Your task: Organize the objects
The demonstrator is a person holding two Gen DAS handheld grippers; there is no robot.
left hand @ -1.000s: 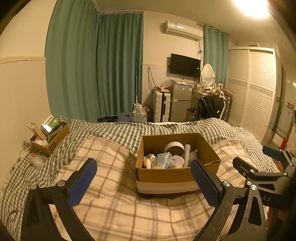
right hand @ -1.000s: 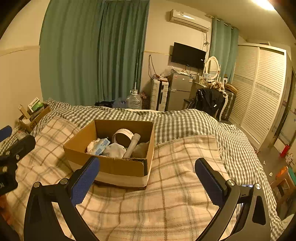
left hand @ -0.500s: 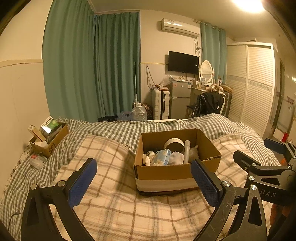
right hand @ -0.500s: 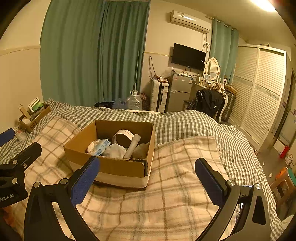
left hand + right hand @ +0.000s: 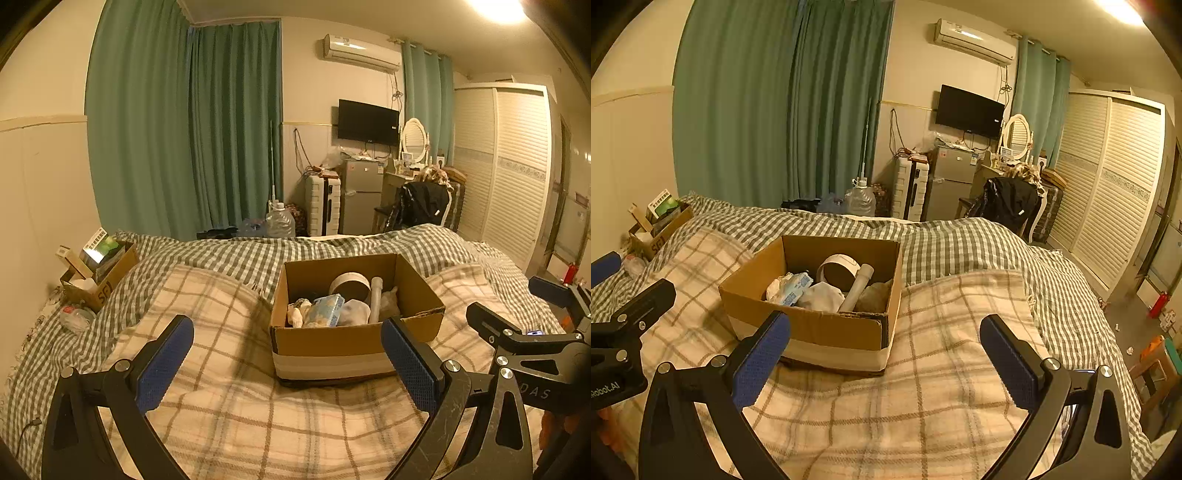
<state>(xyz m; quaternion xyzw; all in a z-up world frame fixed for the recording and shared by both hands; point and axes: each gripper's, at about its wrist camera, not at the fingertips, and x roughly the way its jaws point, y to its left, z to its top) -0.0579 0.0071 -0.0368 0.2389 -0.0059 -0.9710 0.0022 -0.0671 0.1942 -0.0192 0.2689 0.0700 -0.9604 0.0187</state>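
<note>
Cardboard box (image 5: pixel 332 341) sat on the plaid blanket (image 5: pixel 229 406) of the bed (tape roll (image 5: pixel 350 286), white tube (image 5: pixel 375 300), tissue pack (image 5: pixel 327 310) inside); left hand-held gripper (image 5: pixel 286 363) and right hand-held gripper (image 5: pixel 884 360) both hung spread wide, empty, short of it.

Home bedroom, bed (image 5: pixel 229 369), curtains (image 5: pixel 184 129), wardrobe (image 5: pixel 509 166), wall television (image 5: pixel 368 122)

black left gripper (image 5: pixel 287 358), blue pads (image 5: pixel 164 363), silver screws
</note>
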